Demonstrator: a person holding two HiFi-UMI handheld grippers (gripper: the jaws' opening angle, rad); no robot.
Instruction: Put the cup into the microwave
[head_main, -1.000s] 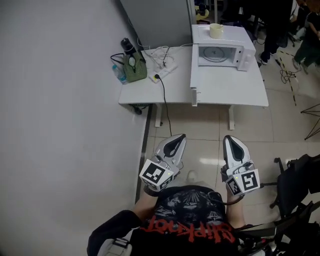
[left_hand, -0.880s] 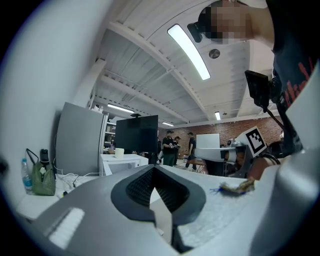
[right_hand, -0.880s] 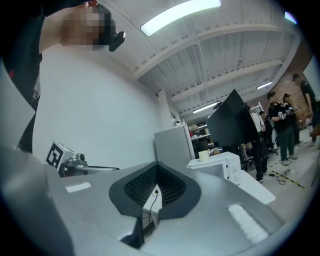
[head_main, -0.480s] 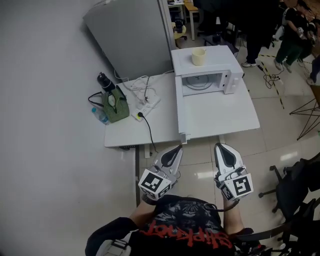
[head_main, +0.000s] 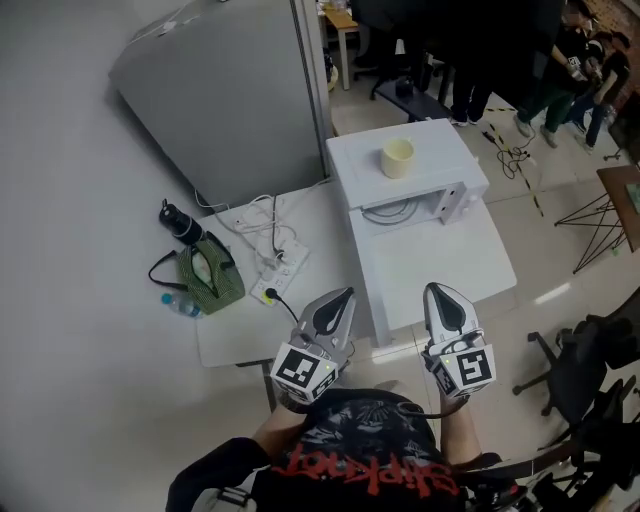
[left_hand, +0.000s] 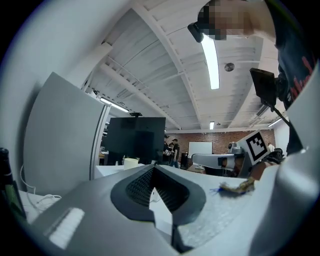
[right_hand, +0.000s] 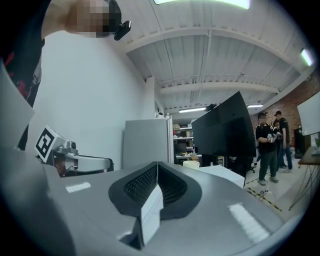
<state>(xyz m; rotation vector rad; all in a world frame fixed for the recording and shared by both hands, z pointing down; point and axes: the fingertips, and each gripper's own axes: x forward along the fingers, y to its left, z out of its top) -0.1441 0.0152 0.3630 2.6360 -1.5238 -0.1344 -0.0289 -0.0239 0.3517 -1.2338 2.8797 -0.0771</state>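
A pale yellow cup (head_main: 397, 158) stands upright on top of the white microwave (head_main: 445, 155), which sits at the back of a white table (head_main: 450, 262). The microwave's door (head_main: 458, 203) hangs open to the right, and the turntable shows inside. My left gripper (head_main: 345, 293) and right gripper (head_main: 437, 289) are side by side at the table's near edge, well short of the microwave. Both are shut and hold nothing. Far ahead of the shut jaws, the cup (left_hand: 131, 161) shows small in the left gripper view. In the right gripper view the cup (right_hand: 190, 163) is also small.
A second white table (head_main: 235, 325) on the left carries a green bag (head_main: 205, 280), a power strip (head_main: 277, 285) with cables and a water bottle (head_main: 180, 305). A tall grey cabinet (head_main: 230, 100) stands behind it. Black chairs (head_main: 590, 370) are at the right, and people (head_main: 570, 55) stand far back.
Both grippers have come forward from the open floor to the table's near edge. The table, microwave and cup now lie closer. Both grippers stayed shut.
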